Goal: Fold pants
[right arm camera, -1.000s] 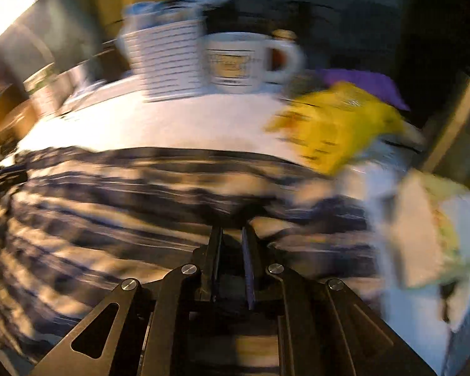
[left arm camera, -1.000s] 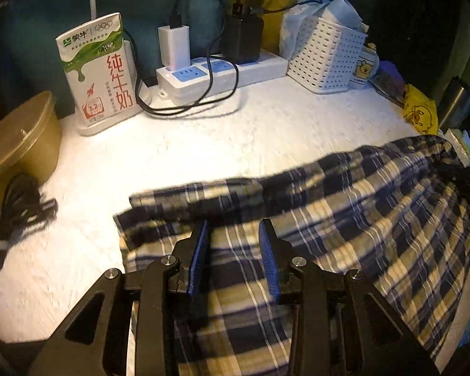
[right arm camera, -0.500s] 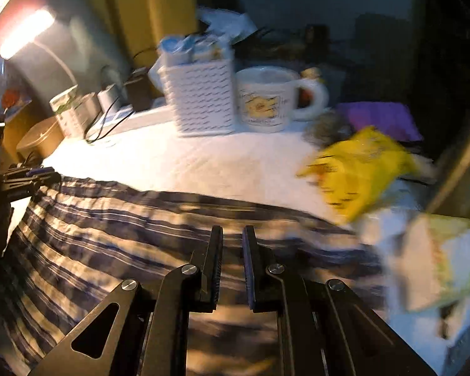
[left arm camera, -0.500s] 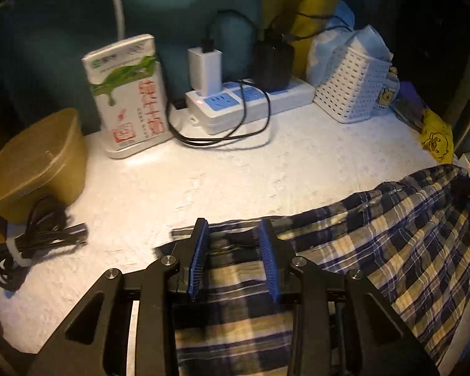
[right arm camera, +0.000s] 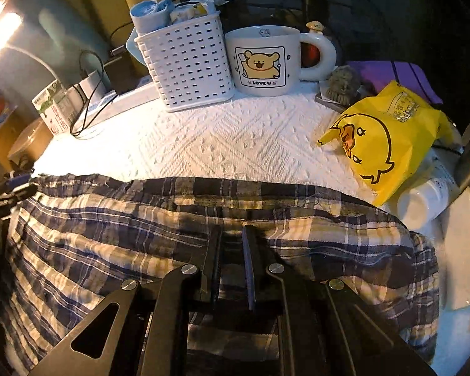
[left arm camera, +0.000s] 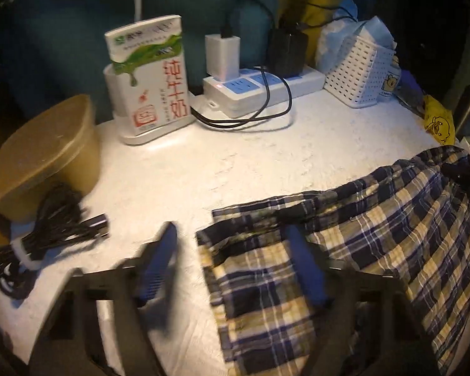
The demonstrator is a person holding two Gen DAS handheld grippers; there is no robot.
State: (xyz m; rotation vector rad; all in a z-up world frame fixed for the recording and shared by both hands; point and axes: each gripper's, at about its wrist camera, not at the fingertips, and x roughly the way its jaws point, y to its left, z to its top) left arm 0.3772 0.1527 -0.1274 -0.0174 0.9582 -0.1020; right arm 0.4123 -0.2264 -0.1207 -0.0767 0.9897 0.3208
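The plaid pants (left arm camera: 344, 250), navy and yellow, lie folded across the white textured tabletop (left arm camera: 235, 163). In the left wrist view my left gripper (left arm camera: 232, 260) is open wide, its blue-padded fingers straddling the pants' left edge without holding it. In the right wrist view the pants (right arm camera: 141, 235) stretch across the front, and my right gripper (right arm camera: 232, 260) is nearly closed, pinching a fold of the plaid cloth at its right part. The left gripper's tip shows at the far left (right arm camera: 12, 188).
A milk carton (left arm camera: 150, 75), power strip with chargers (left arm camera: 260, 84), white basket (right arm camera: 185, 62), bear mug (right arm camera: 263, 59), yellow duck bag (right arm camera: 382, 138) and white bottle (right arm camera: 423, 200) ring the table. A tan lidded bowl (left arm camera: 44, 156) and coiled black cable (left arm camera: 44, 235) sit left.
My left gripper has opened wide and let go of the pants' edge after drawing back toward me. The right gripper stays pinched on the cloth and has steadied.
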